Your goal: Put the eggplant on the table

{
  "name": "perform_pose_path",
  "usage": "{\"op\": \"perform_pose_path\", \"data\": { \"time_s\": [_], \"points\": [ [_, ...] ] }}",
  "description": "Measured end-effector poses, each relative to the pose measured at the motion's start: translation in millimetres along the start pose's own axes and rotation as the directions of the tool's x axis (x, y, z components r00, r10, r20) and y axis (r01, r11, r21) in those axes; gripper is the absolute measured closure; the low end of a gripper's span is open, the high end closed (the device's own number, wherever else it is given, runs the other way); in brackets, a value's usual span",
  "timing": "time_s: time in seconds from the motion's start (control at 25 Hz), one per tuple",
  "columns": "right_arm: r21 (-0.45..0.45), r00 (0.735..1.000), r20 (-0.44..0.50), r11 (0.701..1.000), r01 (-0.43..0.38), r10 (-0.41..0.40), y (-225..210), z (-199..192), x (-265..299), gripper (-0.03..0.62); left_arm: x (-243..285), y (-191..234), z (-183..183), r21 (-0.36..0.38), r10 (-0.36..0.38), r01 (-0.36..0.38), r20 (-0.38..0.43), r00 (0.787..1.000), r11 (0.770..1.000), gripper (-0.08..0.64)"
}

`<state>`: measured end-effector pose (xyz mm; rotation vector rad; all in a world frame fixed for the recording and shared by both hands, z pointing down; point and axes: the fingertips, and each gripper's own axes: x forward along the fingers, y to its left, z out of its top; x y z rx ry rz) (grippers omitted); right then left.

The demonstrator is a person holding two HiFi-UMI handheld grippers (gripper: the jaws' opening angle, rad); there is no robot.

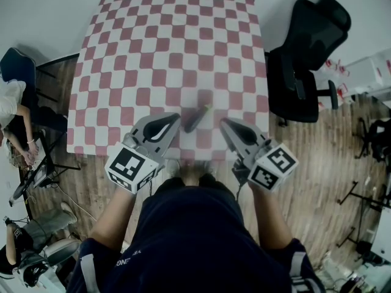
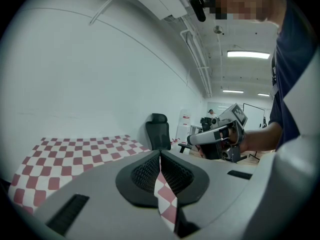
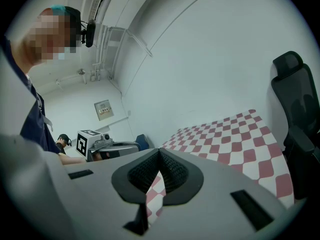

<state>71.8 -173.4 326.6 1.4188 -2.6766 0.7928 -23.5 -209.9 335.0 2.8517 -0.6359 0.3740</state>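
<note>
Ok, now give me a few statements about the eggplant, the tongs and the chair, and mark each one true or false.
1. The eggplant lies on the checkered table, between the left tongs and the right tongs. True.
2. The left tongs are clamped on the eggplant. False: they are shut with nothing between them.
3. The right tongs stand wide open. False: they are shut and empty.
4. A black office chair stands by the table's right side in the head view. True.
</note>
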Motion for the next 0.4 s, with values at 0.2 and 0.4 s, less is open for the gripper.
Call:
{"op": "perform_pose_path", "data": {
  "time_s": [0.2, 0.4],
  "points": [
    [0.001, 1.0, -0.004, 1.0, -0.001, 0.001, 0.0, -1.2, -0.2, 0.577, 0.9, -1.1, -2.0, -0.003, -0.001, 0.001, -0.002, 1.0, 1.0, 0.529],
    [0.0, 1.0, -0.002, 1.0, -0.003, 0.003, -0.2, 0.2, 1.1, 0.577, 1.9, -0.5, -2.4, 0.01, -0.002, 0.002, -0.007, 1.0, 1.0, 0.529]
  ]
}}
